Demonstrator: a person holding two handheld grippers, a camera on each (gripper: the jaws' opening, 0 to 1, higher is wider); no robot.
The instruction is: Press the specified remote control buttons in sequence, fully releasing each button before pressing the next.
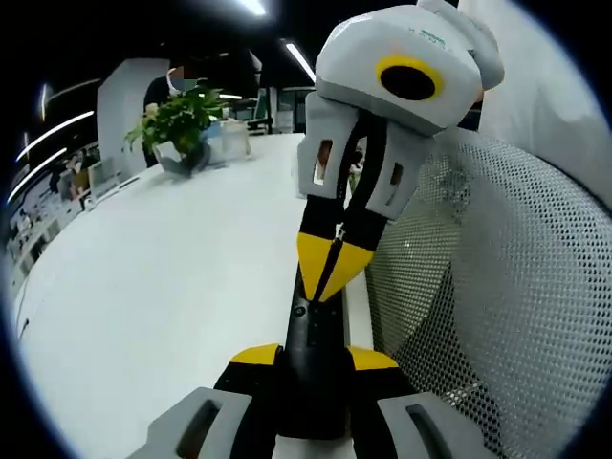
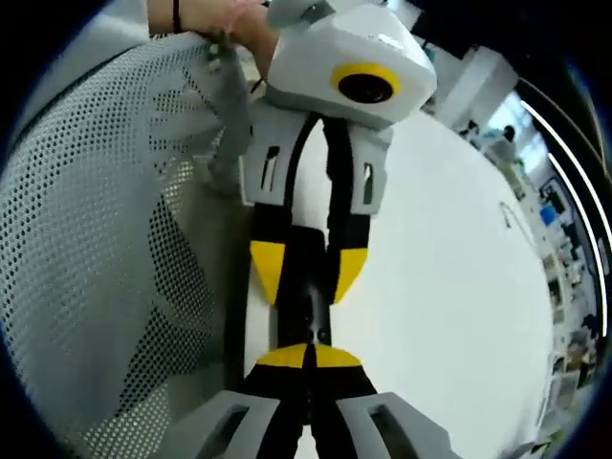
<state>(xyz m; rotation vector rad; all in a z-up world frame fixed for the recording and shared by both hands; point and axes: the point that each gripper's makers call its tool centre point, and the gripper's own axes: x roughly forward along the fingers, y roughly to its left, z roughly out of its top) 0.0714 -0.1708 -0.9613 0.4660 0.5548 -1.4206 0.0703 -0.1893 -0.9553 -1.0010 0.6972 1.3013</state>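
White desk (image 1: 143, 306) underneath, w/ black remote (image 1: 312, 325) over its edge by mesh chair back (image 1: 497, 316), clamped lengthwise betw. yellow pads of left gripper (image 1: 316, 359). Looks like a press step in hand: right gripper (image 1: 327, 273) w/ jaws closed to a point, tips touching remote's top face toward its far end, exact button too small to tell. Next calls for lifting tips fully clear, then shifting along remote to next button w/o loosening left grip; plant (image 1: 182, 120) well beyond.
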